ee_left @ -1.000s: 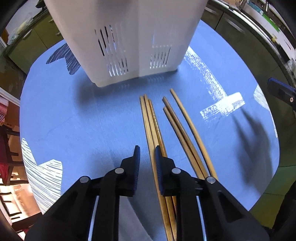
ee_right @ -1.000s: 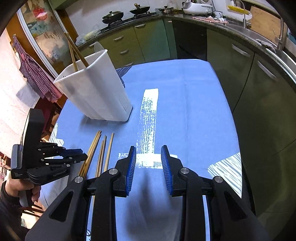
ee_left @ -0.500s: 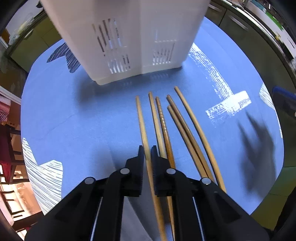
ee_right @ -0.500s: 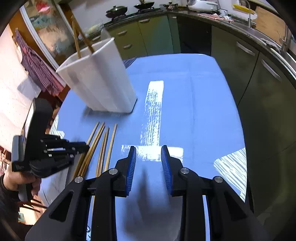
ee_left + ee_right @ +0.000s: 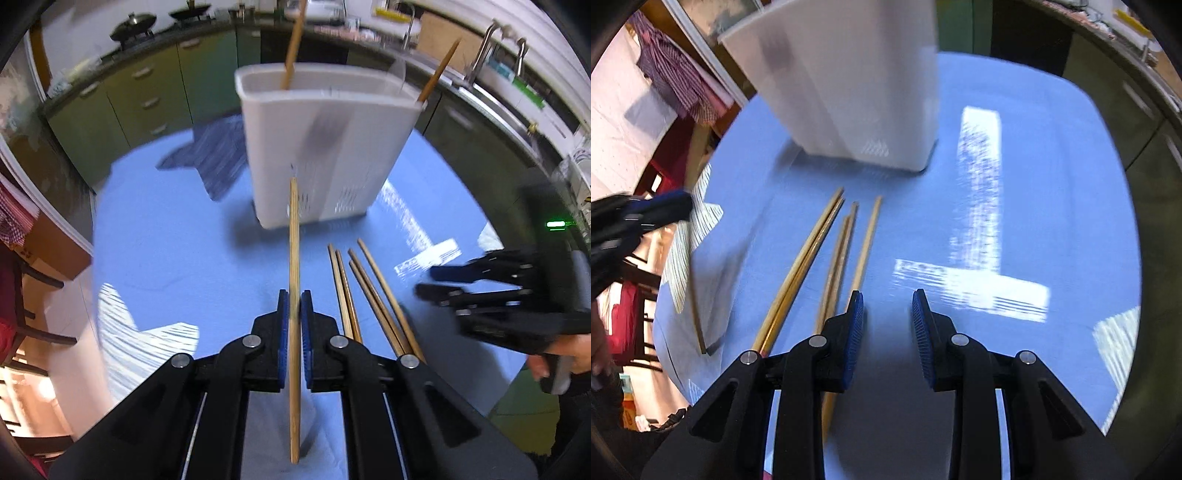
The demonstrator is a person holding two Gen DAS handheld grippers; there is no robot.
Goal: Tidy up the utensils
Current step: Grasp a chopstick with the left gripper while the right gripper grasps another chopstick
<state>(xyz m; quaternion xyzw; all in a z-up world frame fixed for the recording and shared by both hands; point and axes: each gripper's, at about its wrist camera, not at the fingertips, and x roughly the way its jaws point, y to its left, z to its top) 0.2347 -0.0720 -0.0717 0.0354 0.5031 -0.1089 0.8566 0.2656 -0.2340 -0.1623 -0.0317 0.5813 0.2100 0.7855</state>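
One chopstick is clamped in the left gripper; it should be tipped upright and lowered into the holder. Right gripper fingers are held apart.

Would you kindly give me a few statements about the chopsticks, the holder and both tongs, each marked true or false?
1. The left tongs are shut on one chopstick. True.
2. The right tongs grip a chopstick. False: they are open and hold nothing.
3. Four chopsticks on the cloth lie to the right of the left tongs. True.
4. The white holder is empty. False: two standing chopsticks poke out of its top.
5. The holder lies on its side. False: it stands upright on the blue tablecloth.
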